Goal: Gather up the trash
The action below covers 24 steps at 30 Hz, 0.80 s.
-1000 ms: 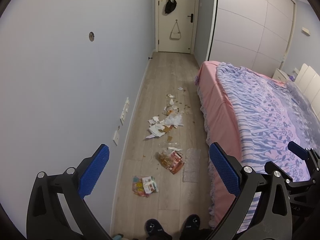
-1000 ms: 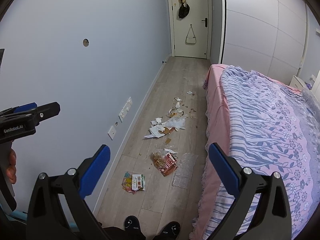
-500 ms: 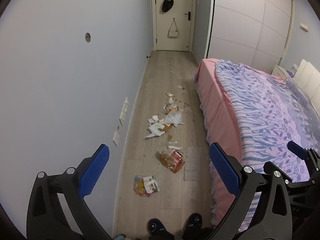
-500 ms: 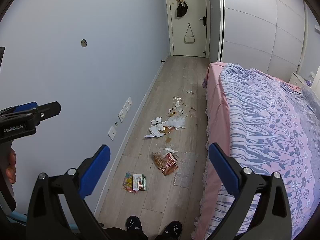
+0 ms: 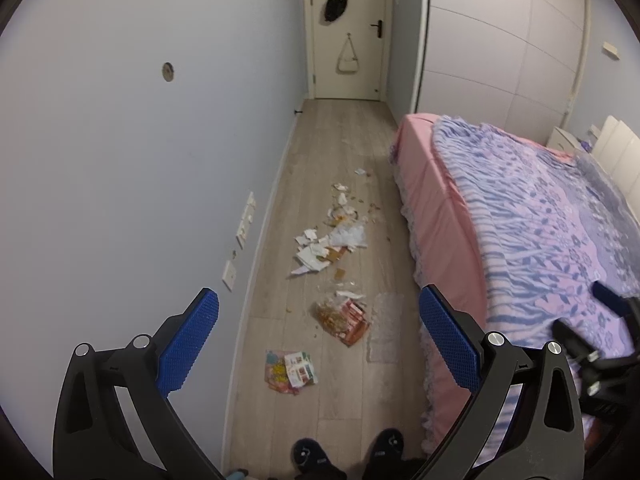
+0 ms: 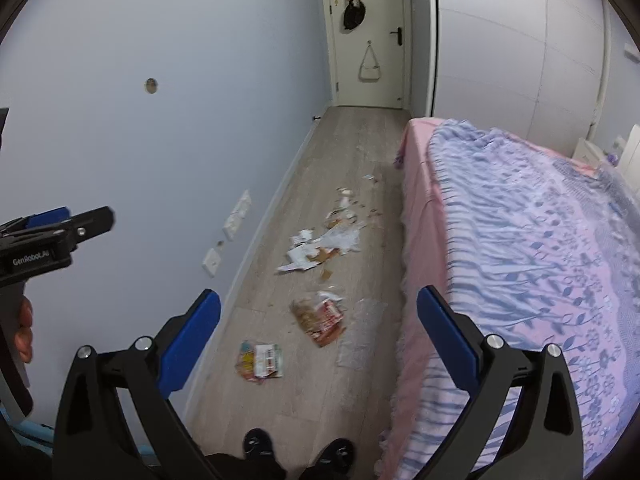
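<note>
Since a second ago both cameras have drifted slightly, and the litter sits a touch further left in the right view; nothing on the floor has shifted. I stand at the near end of the wooden floor (image 5: 340, 152), my two dark slippers (image 5: 348, 454) at the bottom edge, in the strip between the pale blue wall (image 5: 120, 160) and the bed (image 5: 520, 220) with its pink and purple cover.

Trash lies strewn along the middle of that strip. Nearest me is a colourful flat wrapper (image 5: 290, 372), closer to the wall side. Just beyond it lies a red and orange snack packet (image 5: 342, 318), and beside that, towards the bed's edge, a clear plastic sheet (image 5: 386, 330). Further on are torn white paper scraps (image 5: 320, 250) mixed with brown bits, then smaller crumbs trailing towards the far door (image 5: 346, 28), where a dark bag (image 5: 334, 2) and a pale one hang.

My left gripper (image 5: 316, 346) hangs above the floor with its blue pads spread wide and nothing between them. My right gripper (image 6: 318, 344) is likewise wide apart and empty, over the same patch. In the right view my left tool shows at the left edge, fingers of my hand (image 6: 22, 332) wrapped on its grip. Neither gripper touches any of the trash.
</note>
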{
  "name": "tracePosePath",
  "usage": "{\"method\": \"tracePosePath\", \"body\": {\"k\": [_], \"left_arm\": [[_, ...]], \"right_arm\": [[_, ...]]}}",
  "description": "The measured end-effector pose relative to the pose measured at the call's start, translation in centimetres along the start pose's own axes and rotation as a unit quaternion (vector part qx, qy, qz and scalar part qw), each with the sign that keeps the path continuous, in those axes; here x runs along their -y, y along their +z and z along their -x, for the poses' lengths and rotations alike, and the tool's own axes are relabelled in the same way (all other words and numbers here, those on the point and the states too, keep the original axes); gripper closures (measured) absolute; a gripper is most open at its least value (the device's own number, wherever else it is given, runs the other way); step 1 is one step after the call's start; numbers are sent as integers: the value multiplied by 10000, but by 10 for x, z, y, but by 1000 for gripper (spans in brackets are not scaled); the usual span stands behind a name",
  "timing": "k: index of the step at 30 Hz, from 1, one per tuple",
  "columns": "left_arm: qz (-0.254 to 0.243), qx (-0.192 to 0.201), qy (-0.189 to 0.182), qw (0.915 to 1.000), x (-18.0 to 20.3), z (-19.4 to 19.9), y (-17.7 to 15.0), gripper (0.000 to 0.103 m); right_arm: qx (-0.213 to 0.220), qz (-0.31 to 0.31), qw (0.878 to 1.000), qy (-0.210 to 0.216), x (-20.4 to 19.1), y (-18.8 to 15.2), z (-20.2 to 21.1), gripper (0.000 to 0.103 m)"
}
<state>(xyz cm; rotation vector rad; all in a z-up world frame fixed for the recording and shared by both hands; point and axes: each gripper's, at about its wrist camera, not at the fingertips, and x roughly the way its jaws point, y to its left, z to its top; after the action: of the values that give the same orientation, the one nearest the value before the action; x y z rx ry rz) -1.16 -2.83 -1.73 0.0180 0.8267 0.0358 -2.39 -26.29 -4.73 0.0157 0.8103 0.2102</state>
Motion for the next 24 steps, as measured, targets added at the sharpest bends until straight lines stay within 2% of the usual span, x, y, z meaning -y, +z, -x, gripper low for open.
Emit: {"method": "tracePosePath", "body": {"k": [2,4,7,10,14,17,24], "left_arm": [[-157,-131,-221,9995,3,-9,0,6],[-298,-94,-386,9988,8,-13,-2,6],[-116,-18,-432,9990,11,-18,-7,6],[206,-67,-237,9995,9,-25,-12,6],[567,-285,-229,9977,9,-36,-25,6],[544,-389,-236,9975,12,-37,-35,6],[360,-270,-80,9990,8,-31,-48,6]], "right_arm": [[152,-39,9998,-84,20,8,1,7],[204,31,9998,-50,32,13,-1,7],[324,342,9988,-154,44,14,-4,7],[339,595,9976,-116,50,7,-10,7],[224,678,9972,222,56,-1,-20,7],[72,831,9955,442,53,-4,-30,7],[-6,1251,9894,732,37,7,-54,7]]}}
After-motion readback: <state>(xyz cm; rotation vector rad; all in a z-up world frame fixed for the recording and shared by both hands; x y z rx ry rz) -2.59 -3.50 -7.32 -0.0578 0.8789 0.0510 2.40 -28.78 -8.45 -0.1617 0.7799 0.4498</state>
